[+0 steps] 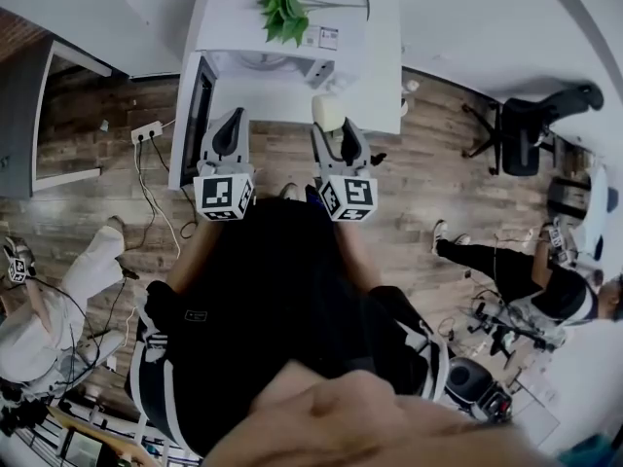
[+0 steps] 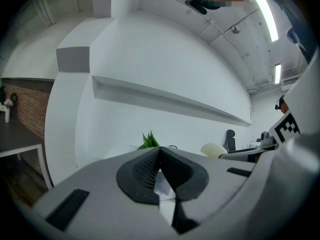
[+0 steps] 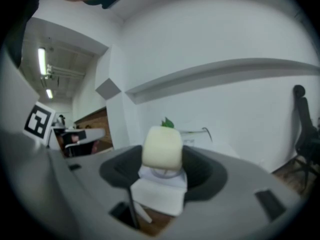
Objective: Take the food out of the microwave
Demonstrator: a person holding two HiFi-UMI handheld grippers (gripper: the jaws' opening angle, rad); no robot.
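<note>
A white microwave (image 1: 292, 39) stands on a white table (image 1: 375, 86), its door (image 1: 198, 117) swung open to the left; the round turntable (image 1: 263, 61) inside looks bare. My right gripper (image 1: 332, 126) is shut on a pale cream bun (image 1: 327, 111), held in front of the microwave's opening. In the right gripper view the bun (image 3: 162, 147) sits between the dark pads (image 3: 200, 169) of that gripper (image 3: 162, 160). My left gripper (image 1: 232, 120) hovers beside it near the open door, shut with nothing in it (image 2: 159, 155). The bun (image 2: 214, 150) also shows in the left gripper view.
A green plant (image 1: 285, 10) and a cable sit on top of the microwave. A power strip (image 1: 146, 131) and cords lie on the wooden floor at left. An office chair (image 1: 531, 125) stands at right. People sit at the left (image 1: 44, 319) and right (image 1: 545, 280).
</note>
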